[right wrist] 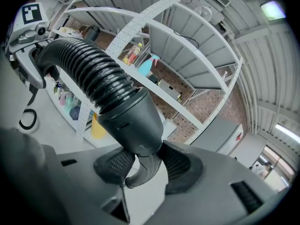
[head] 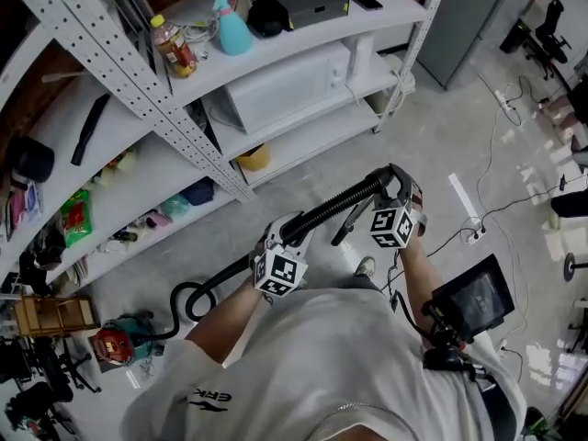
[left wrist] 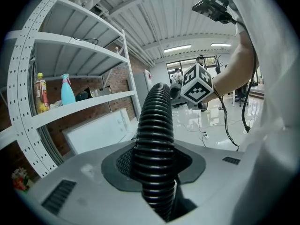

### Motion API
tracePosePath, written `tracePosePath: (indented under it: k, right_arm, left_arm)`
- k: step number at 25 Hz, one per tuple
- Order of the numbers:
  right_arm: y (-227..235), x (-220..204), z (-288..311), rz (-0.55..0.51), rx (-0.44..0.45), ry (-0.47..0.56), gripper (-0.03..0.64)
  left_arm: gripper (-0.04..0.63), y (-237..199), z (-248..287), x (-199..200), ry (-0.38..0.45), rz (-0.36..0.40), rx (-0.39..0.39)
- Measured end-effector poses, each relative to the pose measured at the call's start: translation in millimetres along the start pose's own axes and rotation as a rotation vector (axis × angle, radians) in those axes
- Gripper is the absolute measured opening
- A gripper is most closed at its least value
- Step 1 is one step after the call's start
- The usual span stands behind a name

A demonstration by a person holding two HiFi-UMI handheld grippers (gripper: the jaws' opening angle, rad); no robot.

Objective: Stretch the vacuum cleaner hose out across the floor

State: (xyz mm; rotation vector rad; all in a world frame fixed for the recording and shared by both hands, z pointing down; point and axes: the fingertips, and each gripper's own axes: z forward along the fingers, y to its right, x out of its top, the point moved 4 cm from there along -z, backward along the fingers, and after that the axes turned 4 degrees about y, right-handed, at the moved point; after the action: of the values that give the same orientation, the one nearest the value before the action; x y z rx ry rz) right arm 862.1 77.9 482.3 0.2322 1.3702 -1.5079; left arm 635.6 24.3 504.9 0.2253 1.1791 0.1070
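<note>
A black ribbed vacuum hose (head: 335,208) runs in the air between my two grippers. From the left one it drops to a loop on the floor (head: 188,299) and leads toward the red and teal vacuum cleaner (head: 118,342). My left gripper (head: 290,235) is shut on the ribbed part of the hose (left wrist: 157,125), which passes up between the pads of the left gripper (left wrist: 157,168). My right gripper (head: 401,193) is shut on the smooth cuff (right wrist: 133,125) at the hose's end, pinched between the pads of the right gripper (right wrist: 143,165). The right gripper's marker cube (left wrist: 197,84) shows in the left gripper view.
A white shelving rack (head: 184,127) stands close ahead, with a microwave (head: 289,85), a blue spray bottle (head: 231,21) and a drink bottle (head: 173,46). Cables and a power strip (head: 473,235) lie on the floor to the right. Office chairs (head: 542,28) stand at the far right.
</note>
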Motion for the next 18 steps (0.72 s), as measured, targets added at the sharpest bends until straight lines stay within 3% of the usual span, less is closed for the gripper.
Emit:
tracePosePath:
  k: [18]
  right_arm:
    - [132,-71,66,-0.048,0.083,0.092,0.178]
  left_arm:
    - [0.133,43,140,74,-0.039,-0.015,0.116]
